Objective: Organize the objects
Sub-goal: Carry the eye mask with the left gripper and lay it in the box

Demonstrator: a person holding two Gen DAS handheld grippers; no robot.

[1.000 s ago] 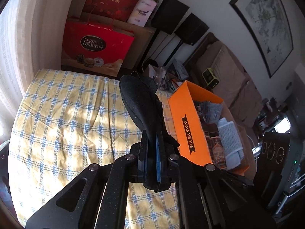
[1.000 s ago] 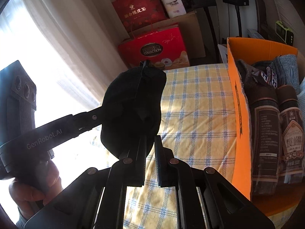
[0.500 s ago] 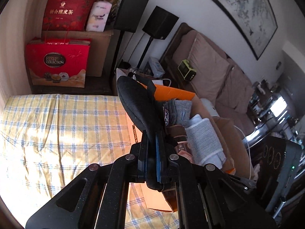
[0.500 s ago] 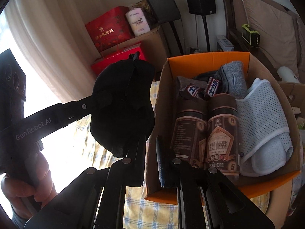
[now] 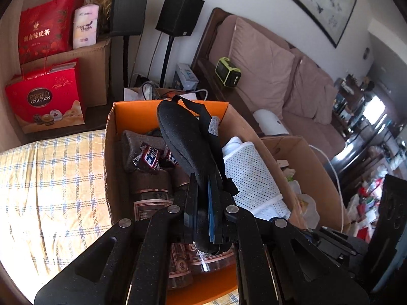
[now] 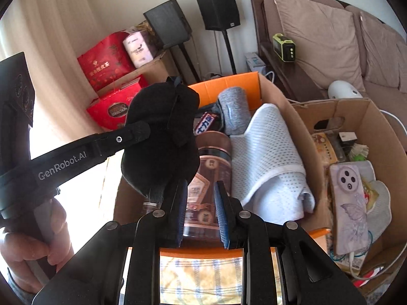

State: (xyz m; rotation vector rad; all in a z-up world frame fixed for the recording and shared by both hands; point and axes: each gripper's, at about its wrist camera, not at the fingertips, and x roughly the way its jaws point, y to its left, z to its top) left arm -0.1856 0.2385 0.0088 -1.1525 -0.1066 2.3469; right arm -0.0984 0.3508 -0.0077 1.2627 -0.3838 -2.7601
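Black padded foam, an eye mask (image 5: 185, 139) with its strap (image 5: 203, 117) looped along one side, is clamped at its lower end between the closed jaws of the left gripper (image 5: 203, 213); it juts up and forward from them, hanging over the open orange fruit carton (image 5: 119, 109), not touching the contents as far as can be told. In the right wrist view the same mask (image 6: 160, 137) shows left of centre, pinched by the left gripper's finger (image 6: 134, 129), whose handle is gripped by the person's left hand (image 6: 28, 241); the right gripper (image 6: 199, 211) sits just beside the mask's lower edge, its jaws opening with nothing between the blue pads (image 6: 221, 216), so it has let go.

Inside the carton lie two brown jars (image 6: 211, 162) side by side, a white mesh slipper (image 6: 264, 157) along the right wall, a rolled grey sock (image 6: 234, 109) at the far end, and dark candy bar wrappers (image 6: 204, 123) near the jars' tops; the carton stands on a yellow checked cloth (image 5: 51, 178). To its right is a plain cardboard box (image 6: 381, 132) holding a phone in a pale butterfly case (image 6: 351, 203) and other small clutter that is hard to name. Behind are two black speakers on stands (image 6: 218, 10), red gift bags (image 5: 45, 99), a brown sofa with cushions (image 5: 264, 68), and a green device (image 5: 227, 72) on its wooden arm.
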